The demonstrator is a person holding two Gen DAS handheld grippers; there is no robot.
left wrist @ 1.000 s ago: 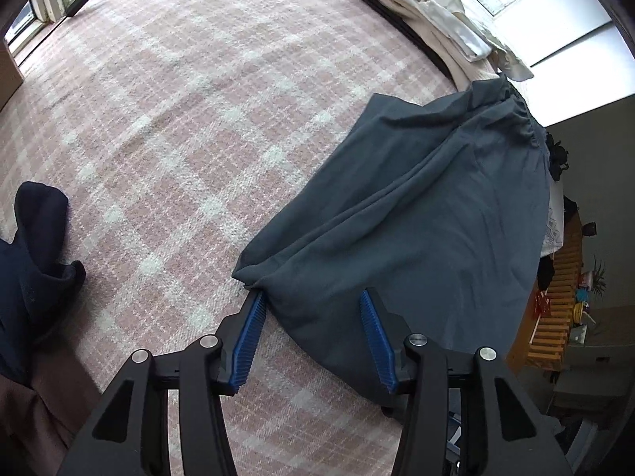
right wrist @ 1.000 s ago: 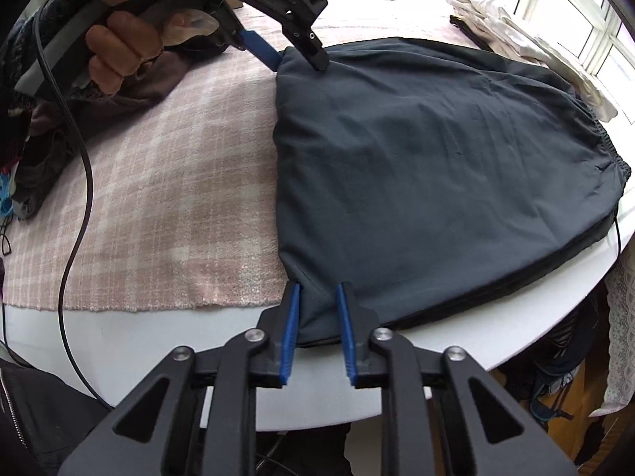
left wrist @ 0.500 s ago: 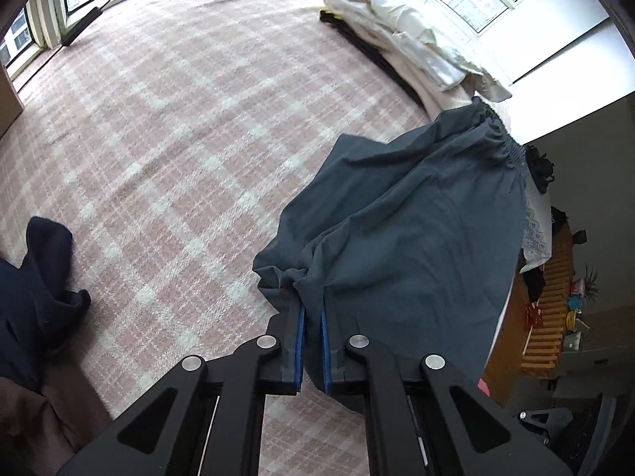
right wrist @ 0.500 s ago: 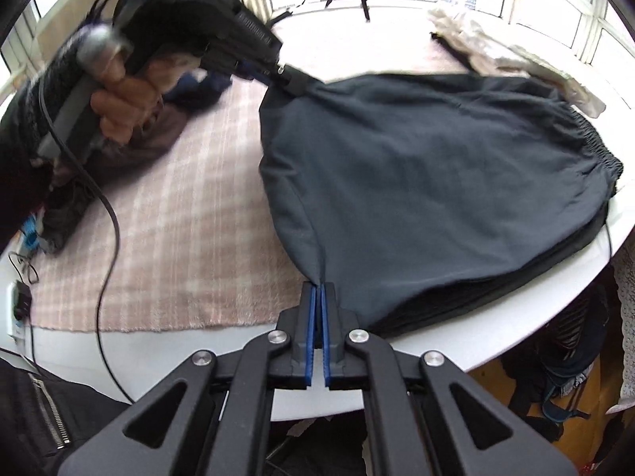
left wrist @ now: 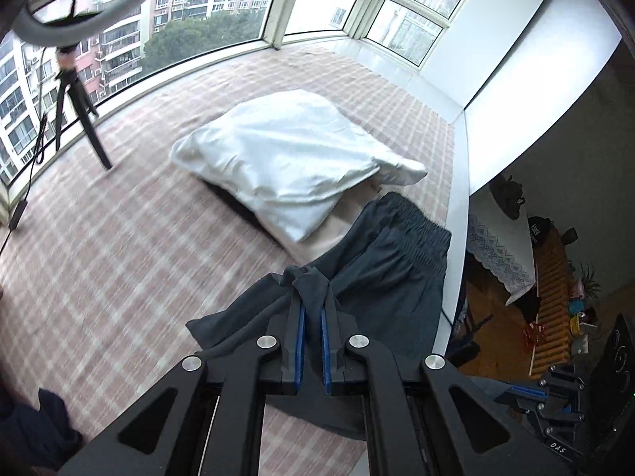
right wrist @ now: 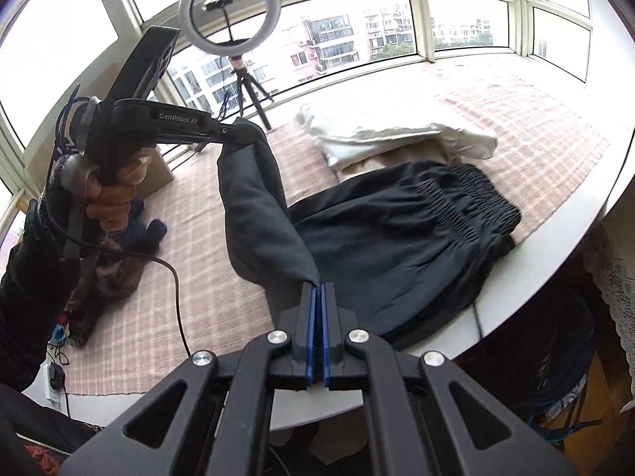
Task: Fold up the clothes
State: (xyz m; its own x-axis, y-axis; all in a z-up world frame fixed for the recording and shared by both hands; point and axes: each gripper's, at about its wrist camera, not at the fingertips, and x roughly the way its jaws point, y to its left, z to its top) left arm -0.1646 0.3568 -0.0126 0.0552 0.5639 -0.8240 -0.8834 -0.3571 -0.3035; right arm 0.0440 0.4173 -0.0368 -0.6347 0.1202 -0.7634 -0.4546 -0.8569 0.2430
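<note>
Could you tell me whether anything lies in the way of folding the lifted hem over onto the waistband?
Nothing visible does: the dark trousers lie bare up to the waistband; the white garment rests just beyond it.

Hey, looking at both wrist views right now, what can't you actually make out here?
- Right wrist view: the left gripper tips are wrapped in the shorts, so its pads are hidden.
- Left wrist view: the right gripper is nearly cut off at the lower right, behind the left gripper's frame; its tips don't show.
- Left wrist view: the dark item under the white pile shows only as an edge.
- Both views: the plaid cover is motion-blurred.
</note>
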